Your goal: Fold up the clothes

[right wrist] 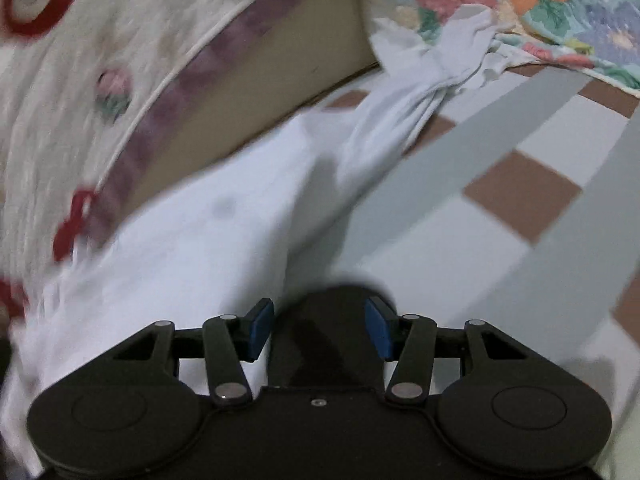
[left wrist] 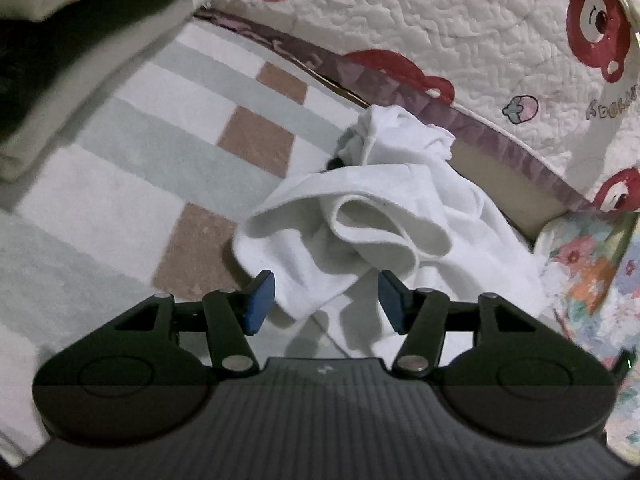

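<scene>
A crumpled white garment (left wrist: 372,216) lies on the checked rug beside the bed. Its near corner reaches down between the blue pads of my left gripper (left wrist: 326,300), which stands open just above the cloth without pinching it. In the right wrist view the same white garment (right wrist: 192,232) stretches from lower left up to a twisted sleeve (right wrist: 432,80) at the top. My right gripper (right wrist: 319,328) is open over the garment's edge, with only dark shadow between its fingers.
The rug (left wrist: 132,168) has pale green, white and brown squares. A quilted bedspread with red bears (left wrist: 460,40) hangs along the bed side (right wrist: 256,92). A floral cloth (left wrist: 592,264) lies at the right. Folded pale fabric (left wrist: 80,64) sits at upper left.
</scene>
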Available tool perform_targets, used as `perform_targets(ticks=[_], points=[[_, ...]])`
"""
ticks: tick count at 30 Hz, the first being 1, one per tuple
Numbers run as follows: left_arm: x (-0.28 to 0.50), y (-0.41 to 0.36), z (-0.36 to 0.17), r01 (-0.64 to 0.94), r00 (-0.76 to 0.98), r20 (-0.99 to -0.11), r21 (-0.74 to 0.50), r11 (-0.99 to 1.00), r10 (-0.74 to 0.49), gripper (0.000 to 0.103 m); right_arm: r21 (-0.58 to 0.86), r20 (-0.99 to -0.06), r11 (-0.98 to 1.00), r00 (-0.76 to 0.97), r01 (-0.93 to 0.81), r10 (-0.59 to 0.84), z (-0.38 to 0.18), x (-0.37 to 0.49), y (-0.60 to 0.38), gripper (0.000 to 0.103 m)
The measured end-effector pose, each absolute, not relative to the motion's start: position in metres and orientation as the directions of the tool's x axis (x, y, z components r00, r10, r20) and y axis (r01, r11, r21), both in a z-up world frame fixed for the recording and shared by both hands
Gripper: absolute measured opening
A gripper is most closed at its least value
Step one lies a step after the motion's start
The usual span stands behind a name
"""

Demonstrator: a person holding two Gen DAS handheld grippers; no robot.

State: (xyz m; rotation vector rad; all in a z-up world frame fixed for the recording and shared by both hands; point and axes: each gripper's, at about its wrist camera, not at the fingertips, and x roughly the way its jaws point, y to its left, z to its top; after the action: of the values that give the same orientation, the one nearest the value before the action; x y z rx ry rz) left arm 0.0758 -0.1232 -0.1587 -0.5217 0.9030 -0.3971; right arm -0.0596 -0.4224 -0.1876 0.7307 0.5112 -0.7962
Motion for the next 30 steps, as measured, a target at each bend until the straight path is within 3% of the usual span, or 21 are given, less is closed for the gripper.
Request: perform_targets(ticks=[5,9,14,22,27,30], points=[[0.067,-0.119,-0.144,0.091,0.580,-0.641,-0.563,0.821,-0.503,0.056,0.281,-0.653,0.570,0.589,0.772,-0.476,-0.185,-0.081,-0.368,0.056],[0.065,-0.136,-0.122,0.109,0.584,-0.708,-0.417,0.902,-0.398,0.056,0.288,-0.649,0.545,0.579,0.788,-0.493,-0.183,-0.111,-0.334,0.056],[0.055,-0.135,-0.121,0.091,0.521,-0.734,-0.461,0.883,-0.437,0.058,0.290,-0.687,0.431,0.500,0.854,-0.528,-0.170,-0.160,-0.303,0.055],[0.053,-0.139,-0.133,0.051,0.465,-0.772,-0.464,0.884,-0.432,0.059,0.328,-0.713,0.300,0.443,0.896,-0.543,-0.151,-0.260,-0.274,0.038],[0.048,-0.142,-0.129,0.102,0.548,-0.731,-0.425,0.900,-0.407,0.059,0.244,-0.698,0.427,0.463,0.871,-0.546,-0.154,-0.231,-0.281,0.049],[0.044,-0.143,-0.124,0.138,0.605,-0.693,-0.395,0.908,-0.393,0.059,0.273,-0.644,0.494,0.538,0.825,-0.544,-0.141,-0.213,-0.303,0.049]])
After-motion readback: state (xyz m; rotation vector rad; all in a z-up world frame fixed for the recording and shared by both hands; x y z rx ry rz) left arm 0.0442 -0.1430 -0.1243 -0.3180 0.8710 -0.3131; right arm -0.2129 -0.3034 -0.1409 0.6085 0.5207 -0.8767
